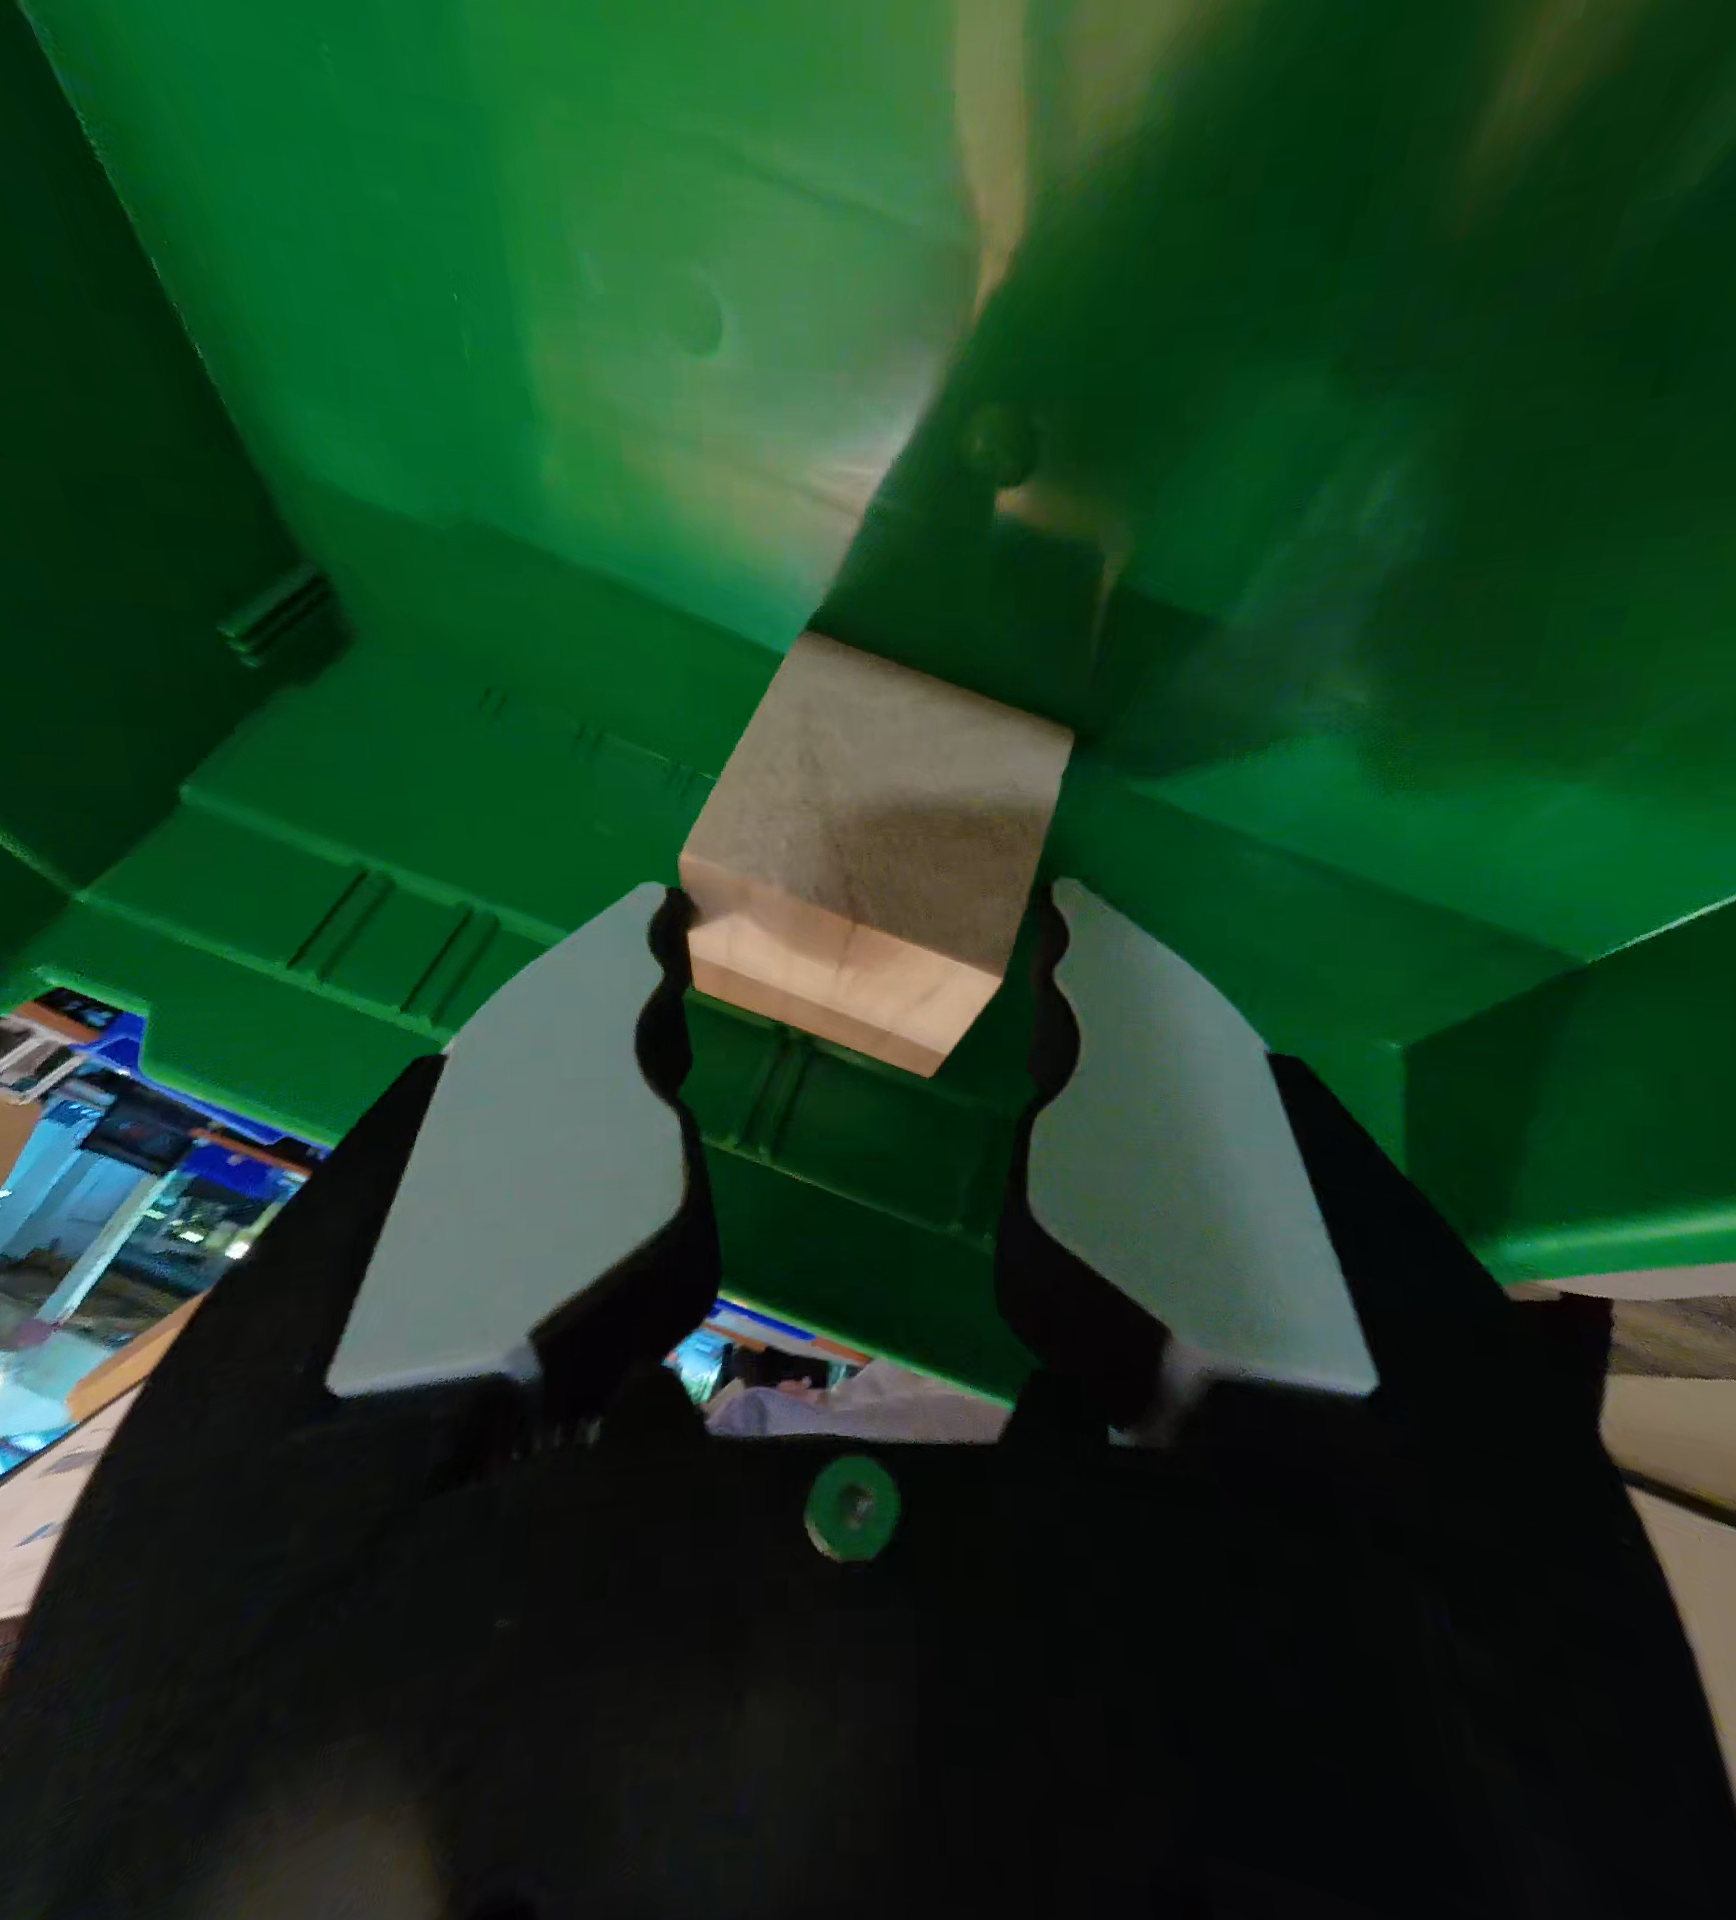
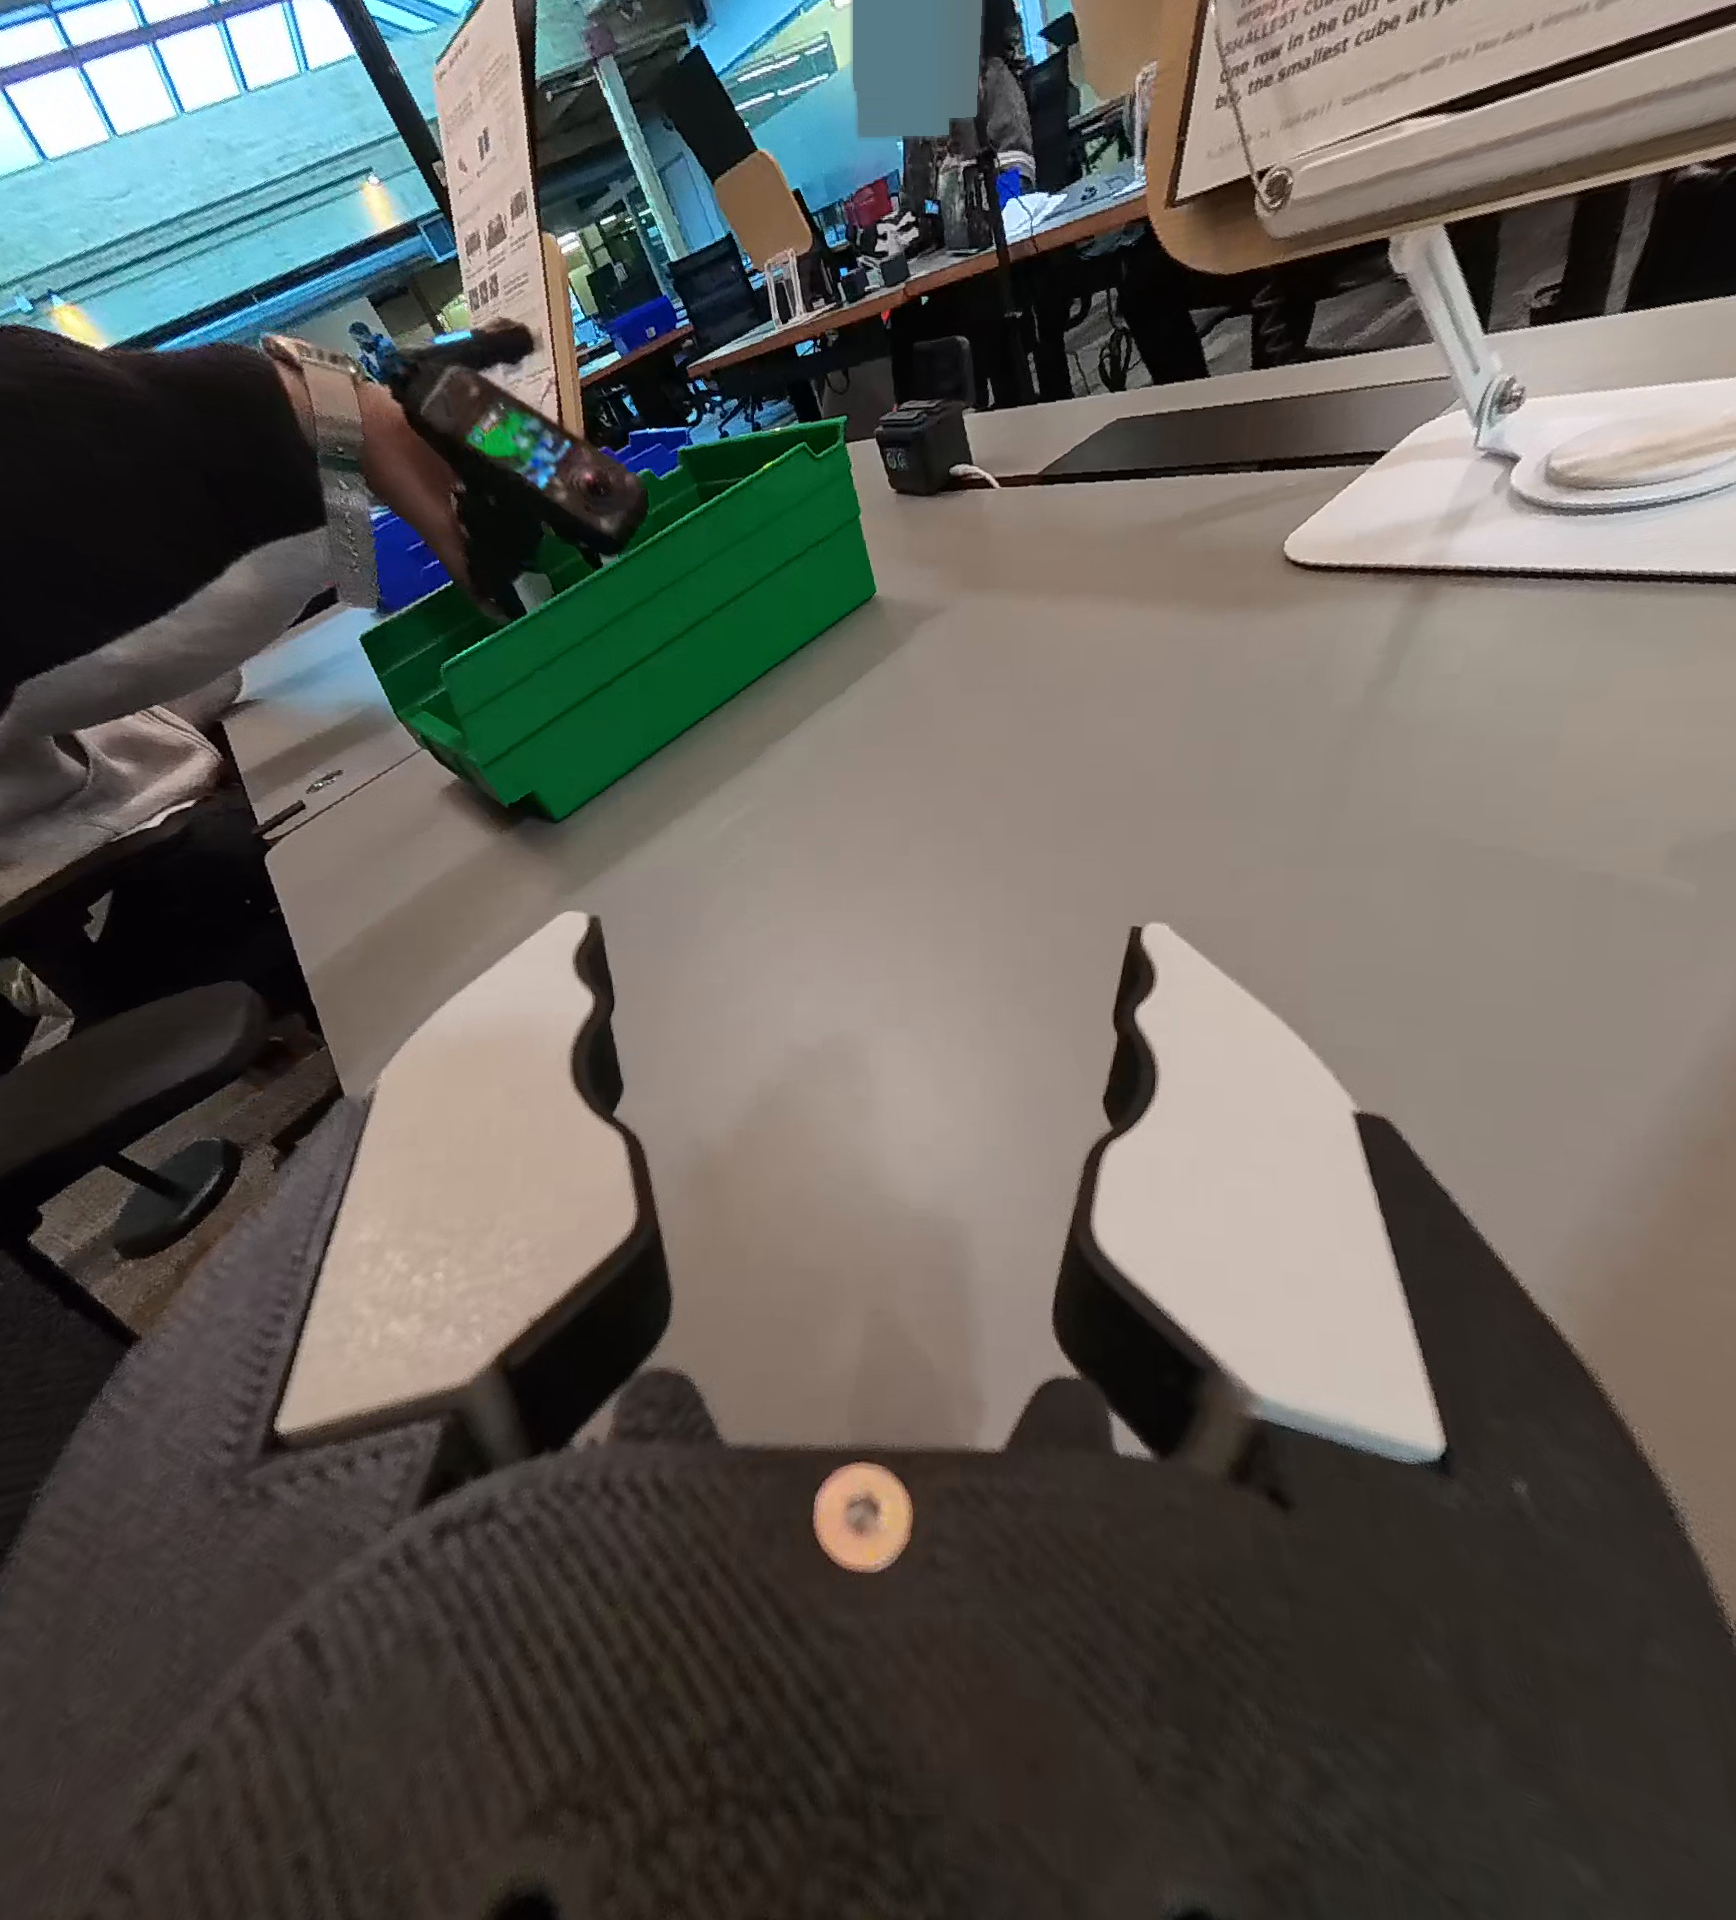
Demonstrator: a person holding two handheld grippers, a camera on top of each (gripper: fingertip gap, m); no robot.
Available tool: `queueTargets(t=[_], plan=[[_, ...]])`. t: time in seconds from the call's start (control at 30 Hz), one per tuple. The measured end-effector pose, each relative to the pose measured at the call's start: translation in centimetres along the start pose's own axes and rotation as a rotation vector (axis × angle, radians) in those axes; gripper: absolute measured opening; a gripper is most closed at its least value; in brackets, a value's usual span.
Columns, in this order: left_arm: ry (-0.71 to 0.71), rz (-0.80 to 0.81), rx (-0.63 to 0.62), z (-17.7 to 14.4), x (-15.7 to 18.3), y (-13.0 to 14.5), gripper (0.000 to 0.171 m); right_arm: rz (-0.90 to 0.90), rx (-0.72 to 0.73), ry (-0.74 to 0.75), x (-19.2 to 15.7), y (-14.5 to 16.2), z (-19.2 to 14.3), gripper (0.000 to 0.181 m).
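Left gripper (image 1: 859, 914) inside green plastic bin (image 1: 531, 416), jaws apart around pale wooden cube (image 1: 874, 821). Right gripper (image 2: 864, 956) spread, empty, over grey bench (image 2: 1155, 779).

Big open workshop-type room w/ a high ceiling. Row of skylight windows (image 2: 105, 78) top left, bluish daylight coming thru; a couple of warm wall lamps (image 2: 372, 182) on the pale wall below. Dark slanted beams (image 2: 391, 104) run up to the roof. Grey tabletop (image 2: 1207, 810) fills the foreground, matte, soft reflections. Long wooden-edged desks (image 2: 957, 265) further back, cluttered w/ small gear and black office chairs (image 2: 713, 291) beside them. Tall printed board (image 2: 485, 177) stands upright mid-left. Office chair base (image 2: 173, 1184) on greyish carpet floor (image 2: 85, 1236) at left
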State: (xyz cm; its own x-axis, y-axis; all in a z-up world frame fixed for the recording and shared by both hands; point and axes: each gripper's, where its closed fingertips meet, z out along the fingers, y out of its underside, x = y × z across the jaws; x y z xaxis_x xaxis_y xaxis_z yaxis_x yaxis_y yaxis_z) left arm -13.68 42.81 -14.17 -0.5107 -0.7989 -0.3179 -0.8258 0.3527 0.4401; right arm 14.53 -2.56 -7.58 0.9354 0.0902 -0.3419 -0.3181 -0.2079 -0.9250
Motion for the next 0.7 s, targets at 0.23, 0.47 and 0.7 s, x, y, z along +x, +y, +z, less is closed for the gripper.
queueTargets(t=[0.23, 0.47, 0.7], plan=[[-0.108, -0.07, 0.15, -3.0, -2.4, -0.1, 0.065, 0.024, -0.02, -0.008, 0.6, 0.6, -0.4, 0.09], [-0.105, -0.471, 0.984, -20.7, -3.8, -3.8, 0.062, 0.07, 0.033, -0.044, 0.8, -0.8, -1.3, 0.086], [0.363, -0.527, 1.523, -35.0, 6.6, -15.8, 0.061, 0.011, 0.094, -0.118, -1.2, -2.8, -2.6, 0.084]])
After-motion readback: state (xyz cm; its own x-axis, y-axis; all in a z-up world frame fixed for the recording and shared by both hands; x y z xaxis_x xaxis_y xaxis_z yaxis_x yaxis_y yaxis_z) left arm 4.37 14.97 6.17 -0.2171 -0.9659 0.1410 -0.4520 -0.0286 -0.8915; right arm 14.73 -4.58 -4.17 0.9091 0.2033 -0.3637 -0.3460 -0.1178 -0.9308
